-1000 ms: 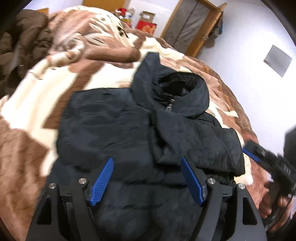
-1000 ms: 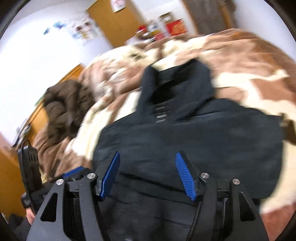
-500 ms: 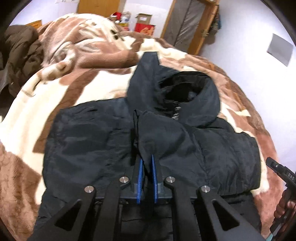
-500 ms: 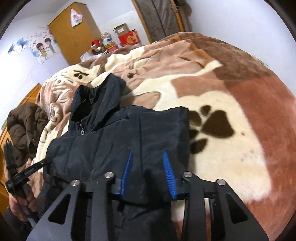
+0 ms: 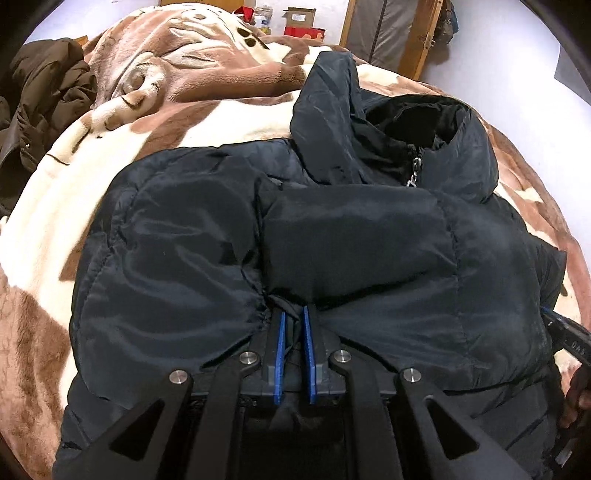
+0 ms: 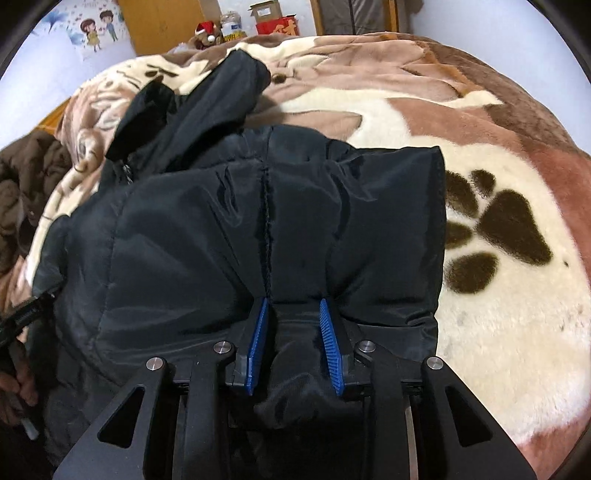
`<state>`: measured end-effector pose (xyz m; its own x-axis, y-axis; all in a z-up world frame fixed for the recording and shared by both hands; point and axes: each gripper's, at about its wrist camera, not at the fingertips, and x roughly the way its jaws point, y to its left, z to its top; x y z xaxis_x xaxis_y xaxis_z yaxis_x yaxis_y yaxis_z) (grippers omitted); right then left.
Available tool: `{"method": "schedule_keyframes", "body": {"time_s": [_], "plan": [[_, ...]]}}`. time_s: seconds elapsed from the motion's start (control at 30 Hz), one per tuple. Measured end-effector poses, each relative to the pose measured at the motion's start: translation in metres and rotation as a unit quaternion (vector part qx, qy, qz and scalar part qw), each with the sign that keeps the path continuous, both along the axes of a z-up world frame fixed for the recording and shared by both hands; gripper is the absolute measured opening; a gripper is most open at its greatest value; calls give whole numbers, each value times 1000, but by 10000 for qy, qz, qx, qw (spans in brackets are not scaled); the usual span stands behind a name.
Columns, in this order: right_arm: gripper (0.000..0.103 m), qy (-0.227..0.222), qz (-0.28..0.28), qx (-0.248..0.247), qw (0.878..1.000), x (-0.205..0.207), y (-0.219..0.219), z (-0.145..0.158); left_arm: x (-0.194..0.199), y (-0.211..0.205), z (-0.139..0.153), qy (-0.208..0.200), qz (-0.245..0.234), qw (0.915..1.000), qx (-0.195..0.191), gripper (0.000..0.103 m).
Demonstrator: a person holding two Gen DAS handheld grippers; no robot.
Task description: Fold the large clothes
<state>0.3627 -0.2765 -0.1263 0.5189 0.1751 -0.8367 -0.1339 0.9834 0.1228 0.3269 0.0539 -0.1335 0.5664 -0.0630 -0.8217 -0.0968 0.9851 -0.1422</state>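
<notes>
A black puffer jacket (image 5: 351,236) lies front up on the bed, its hood (image 5: 406,122) pointing away and its sleeves folded across the chest. My left gripper (image 5: 293,314) is shut on a pinch of jacket fabric at the lower middle. In the right wrist view the jacket (image 6: 221,229) fills the centre. My right gripper (image 6: 293,301) has its jaws closing on a thick bunch of fabric near the right side edge, and the pads press into it. Each gripper shows at the edge of the other's view: the right gripper (image 5: 565,336) and the left gripper (image 6: 26,314), each with a hand on it.
A brown and cream plush blanket (image 6: 498,314) with paw prints covers the bed. A dark brown coat (image 5: 44,92) is heaped at the bed's left side. Boxes (image 5: 299,22), a wooden wardrobe (image 6: 162,22) and a door stand at the far wall.
Both grippers came down onto the jacket and went from wide open to closed on its fabric. The left one shut first; the right one narrowed further.
</notes>
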Motion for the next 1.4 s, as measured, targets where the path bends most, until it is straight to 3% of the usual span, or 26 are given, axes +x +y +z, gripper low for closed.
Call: {"method": "schedule_keyframes", "body": {"time_s": [0.13, 0.2, 0.27, 0.4, 0.47, 0.6, 0.7, 0.77, 0.87, 0.97, 1.17, 1.23, 1.3, 1.33, 1.4], "plan": [[29, -44, -71, 76, 9999, -8, -6, 25, -15, 15, 26, 38, 204, 9997, -116, 23], [29, -205, -110, 364, 9991, -15, -16, 44, -29, 24, 46, -178, 289, 9993, -161, 25], [30, -468, -143, 431, 9979, -17, -24, 60, -37, 28, 67, -477, 340, 9982, -105, 37], [31, -620, -206, 260, 9975, 1, -30, 69, -14, 9, 90, -805, 32, 9967, -115, 42], [31, -594, -287, 205, 9976, 15, -35, 64, 11, -7, 84, -751, -187, 9970, -93, 42], [31, -347, -542, 32, 9979, 39, -48, 42, 57, -19, 28, -106, -340, 9990, 278, 42], [31, -11, -574, -37, 9983, 47, -54, 15, 56, -20, 5, -190, -446, 9980, 396, 43], [31, -59, -529, -9, 9986, 45, -54, 4, 55, -21, -1, -237, -482, 9976, 447, 43], [31, -49, -500, -109, 9987, 44, -51, 5, 59, -22, 0, -170, -476, 9975, 495, 43], [31, -5, -575, -118, 9983, 38, -53, 24, 58, -20, 18, -108, -441, 9977, 506, 42], [31, -513, -207, 392, 9977, -20, -41, 72, -5, -13, 74, -781, -478, 9958, 24, 42], [31, -447, -46, 462, 9979, -35, -29, 66, -17, -15, 66, -714, -529, 9960, 8, 42], [31, -174, 37, 368, 9992, -35, -17, 45, -12, -14, 40, -319, -477, 9982, 151, 42], [31, -49, 26, 324, 9995, -32, -14, 36, -9, -10, 25, -95, -403, 9991, 110, 42], [31, 79, 69, 311, 9995, -28, -10, 21, -9, -4, 12, -58, -317, 9995, -49, 44]]}}
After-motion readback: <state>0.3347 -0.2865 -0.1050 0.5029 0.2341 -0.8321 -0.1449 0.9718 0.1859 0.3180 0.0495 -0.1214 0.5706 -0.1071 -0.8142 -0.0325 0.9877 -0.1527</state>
